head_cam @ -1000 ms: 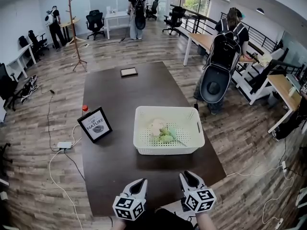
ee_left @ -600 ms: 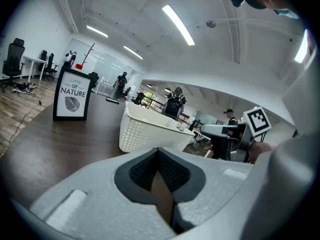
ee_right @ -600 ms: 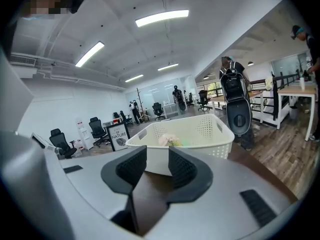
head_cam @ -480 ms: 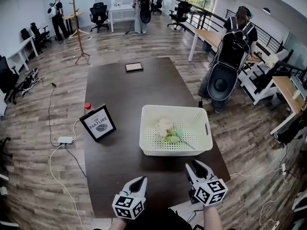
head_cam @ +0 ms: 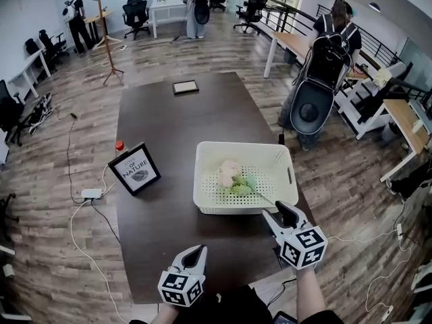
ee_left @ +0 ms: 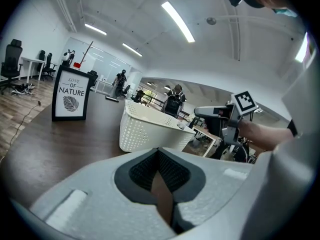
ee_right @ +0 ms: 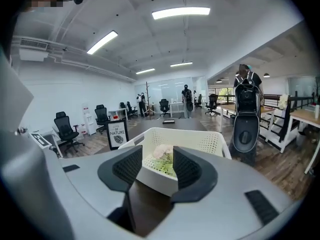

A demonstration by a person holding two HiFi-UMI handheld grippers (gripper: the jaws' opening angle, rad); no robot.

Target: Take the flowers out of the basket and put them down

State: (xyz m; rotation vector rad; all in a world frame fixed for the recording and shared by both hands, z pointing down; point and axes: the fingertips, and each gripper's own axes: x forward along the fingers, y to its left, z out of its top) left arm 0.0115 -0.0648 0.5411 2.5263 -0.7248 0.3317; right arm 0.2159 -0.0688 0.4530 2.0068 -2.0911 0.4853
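Observation:
A white perforated basket (head_cam: 204, 189) stands on the dark table (head_cam: 169, 127), and the pale flowers with green leaves (head_cam: 231, 177) lie inside it. My right gripper (head_cam: 279, 214) hovers at the basket's near right corner; its jaws have just been opening and stand open with nothing between them. In the right gripper view the flowers (ee_right: 162, 155) and basket (ee_right: 200, 143) lie straight ahead beyond that gripper (ee_right: 157, 166). My left gripper (head_cam: 196, 253) is near the table's front edge, short of the basket, and shut on nothing. From the left gripper view the basket (ee_left: 145, 129) is ahead.
A framed sign (head_cam: 135, 169) stands left of the basket, with a red-capped bottle (head_cam: 119, 144) behind it. A dark tablet (head_cam: 185, 86) lies at the table's far end. A person with a backpack (head_cam: 324, 59) stands to the right, beyond the table.
My right gripper has risen and moved forward to the basket's near right corner, and its jaws have spread apart. The left gripper has barely shifted.

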